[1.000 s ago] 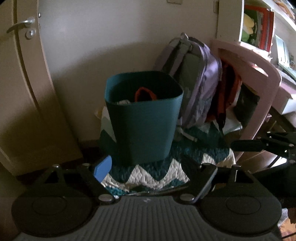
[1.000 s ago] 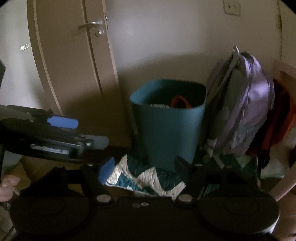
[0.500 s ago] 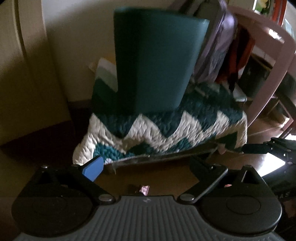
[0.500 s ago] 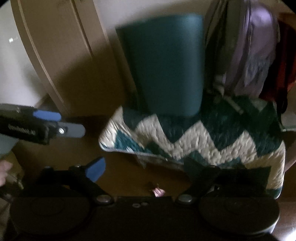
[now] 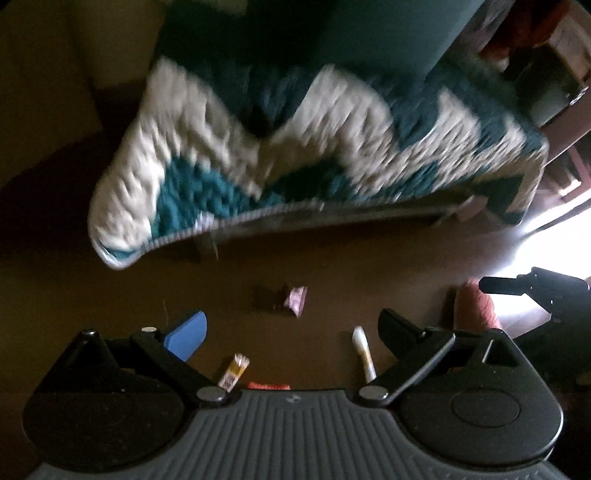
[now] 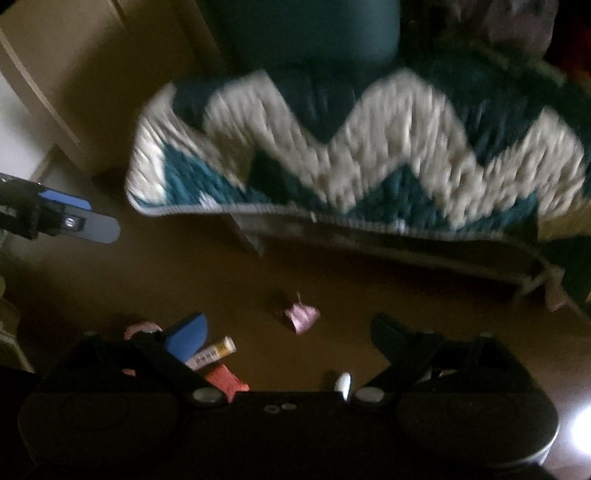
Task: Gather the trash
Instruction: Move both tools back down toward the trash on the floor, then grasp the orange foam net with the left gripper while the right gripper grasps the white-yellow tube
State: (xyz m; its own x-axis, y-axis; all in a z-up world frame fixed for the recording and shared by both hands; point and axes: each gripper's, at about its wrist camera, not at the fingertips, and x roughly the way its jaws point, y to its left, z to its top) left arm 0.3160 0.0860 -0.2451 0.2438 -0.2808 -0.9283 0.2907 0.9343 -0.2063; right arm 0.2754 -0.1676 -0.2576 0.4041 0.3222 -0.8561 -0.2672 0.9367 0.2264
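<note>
Trash is scattered on the dark brown floor (image 5: 332,258) in front of a quilted zigzag blanket in teal and white (image 5: 314,147), whose pattern is smeared by motion blur. A crumpled pinkish-purple wrapper (image 5: 293,301) lies nearest the blanket's hem. A small yellow and white printed packet (image 5: 234,371), a slim white tube-like piece (image 5: 364,356) and a red scrap (image 5: 267,386) lie closer, each partly cut off by the claw bodies; what they are cannot be made out. In the right wrist view a pink rounded item (image 6: 142,328) is mostly hidden behind a blue pad. Only the lower wall of the teal plastic bin (image 6: 314,33) is seen, standing on the blanket.

The left claw (image 5: 293,332) is spread wide, its jaws having just been opening, with nothing pinched between them. The right claw (image 6: 288,332) is likewise spread, its jaws having just opened, and nothing is gripped. Both are held over the floor litter.
</note>
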